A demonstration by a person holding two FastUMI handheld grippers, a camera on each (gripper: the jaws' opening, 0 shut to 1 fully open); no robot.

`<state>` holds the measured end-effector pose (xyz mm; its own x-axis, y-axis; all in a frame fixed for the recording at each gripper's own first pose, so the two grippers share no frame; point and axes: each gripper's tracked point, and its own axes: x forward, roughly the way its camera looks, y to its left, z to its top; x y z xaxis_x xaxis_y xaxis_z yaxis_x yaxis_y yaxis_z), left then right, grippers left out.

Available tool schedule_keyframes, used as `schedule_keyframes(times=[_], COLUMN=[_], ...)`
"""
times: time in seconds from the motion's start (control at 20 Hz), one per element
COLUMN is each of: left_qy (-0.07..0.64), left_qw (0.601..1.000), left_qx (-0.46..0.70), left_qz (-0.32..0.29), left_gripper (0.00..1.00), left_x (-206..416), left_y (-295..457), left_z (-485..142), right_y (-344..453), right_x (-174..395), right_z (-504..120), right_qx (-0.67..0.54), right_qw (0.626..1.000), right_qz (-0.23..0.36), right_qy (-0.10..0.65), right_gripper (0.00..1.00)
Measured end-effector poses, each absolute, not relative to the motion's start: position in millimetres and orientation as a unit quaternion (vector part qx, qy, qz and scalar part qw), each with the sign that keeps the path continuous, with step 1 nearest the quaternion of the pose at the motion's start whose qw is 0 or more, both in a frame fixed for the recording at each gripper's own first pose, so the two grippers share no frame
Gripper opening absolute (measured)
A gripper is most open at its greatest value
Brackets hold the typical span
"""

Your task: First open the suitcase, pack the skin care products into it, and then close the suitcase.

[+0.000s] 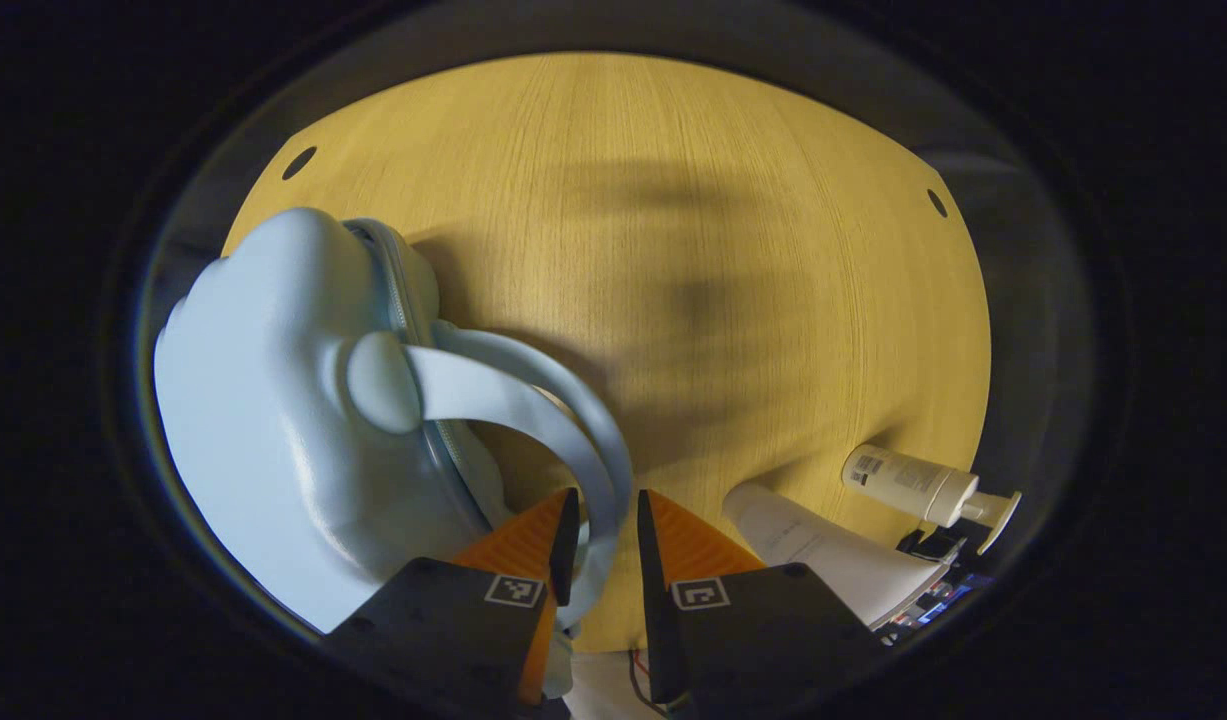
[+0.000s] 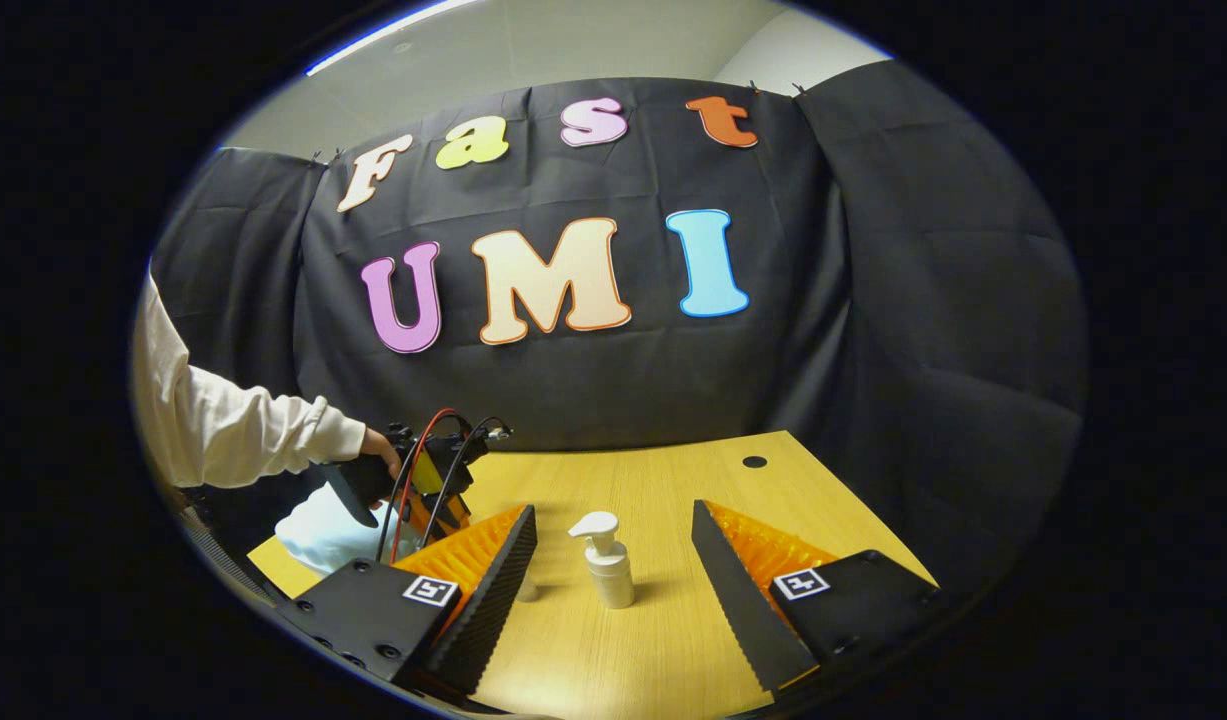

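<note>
The suitcase (image 1: pixel 273 430), a small pale blue hard-shell case, lies on the wooden tabletop (image 1: pixel 693 250) at about nine o'clock in the left gripper view, with its zipper seam visible and seemingly closed. Its curved handle (image 1: pixel 533 400) arcs from the shell down toward six o'clock, where it passes between the two orange fingers of the left tool (image 1: pixel 601 545). The fingers stand a narrow gap apart around the handle; whether both press on it cannot be told.

At about four o'clock in that view lie a white tube (image 1: pixel 823 550) and, just beyond it, a white pump bottle (image 1: pixel 918 485).

In the right gripper view, the right tool (image 2: pixel 613 570) hangs wide open and holds nothing. The pump bottle (image 2: pixel 605 560) stands upright on the tabletop (image 2: pixel 673 480) between and beyond its fingers. At nine o'clock, a hand (image 2: pixel 378 455) in a white sleeve (image 2: pixel 233 430) holds the left tool (image 2: pixel 443 500) over the suitcase (image 2: pixel 323 535).

In my judgement the main risk is that the light case is dragged or tipped if the handle is pulled, since nothing pins the shell down. The smooth handle could also slip from a loose grip. A sliding case might knock the tube or topple the tall, narrow bottle.
</note>
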<state>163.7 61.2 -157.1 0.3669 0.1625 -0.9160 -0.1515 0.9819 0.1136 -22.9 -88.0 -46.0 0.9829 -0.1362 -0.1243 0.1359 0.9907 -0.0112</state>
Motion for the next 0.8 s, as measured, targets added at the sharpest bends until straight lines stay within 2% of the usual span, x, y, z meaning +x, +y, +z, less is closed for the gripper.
schedule_keyframes(times=[0.15,0.3,0.35,0.55,0.8], left_qy=[0.562,0.568,0.569,0.560,0.529], left_qw=[0.822,0.817,0.817,0.825,0.847], left_qx=[-0.002,-0.019,-0.019,-0.031,-0.052], left_qz=[0.096,0.093,0.091,0.067,0.013], left_gripper=[0.14,0.15,0.09,0.00,0.00], left_x=[163.1,162.7,163.1,165.1,157.1], left_y=[62.3,59.7,59.8,56.5,46.8], left_z=[-161.2,-167.2,-167.8,-163.5,-139.4], right_y=[-89.3,-94.4,-95.9,-98.9,-92.0], right_x=[-25.3,-28.1,-29.8,-33.7,-31.7], right_z=[-46.3,-45.2,-45.2,-46.6,-48.5], right_qx=[-0.003,-0.002,-0.001,-0.002,-0.005], right_qw=[0.995,0.995,0.995,0.994,0.994], right_qz=[-0.072,-0.081,-0.084,-0.090,-0.081], right_qy=[0.063,0.062,0.061,0.060,0.067], right_gripper=[0.98,0.98,0.98,0.98,0.98])
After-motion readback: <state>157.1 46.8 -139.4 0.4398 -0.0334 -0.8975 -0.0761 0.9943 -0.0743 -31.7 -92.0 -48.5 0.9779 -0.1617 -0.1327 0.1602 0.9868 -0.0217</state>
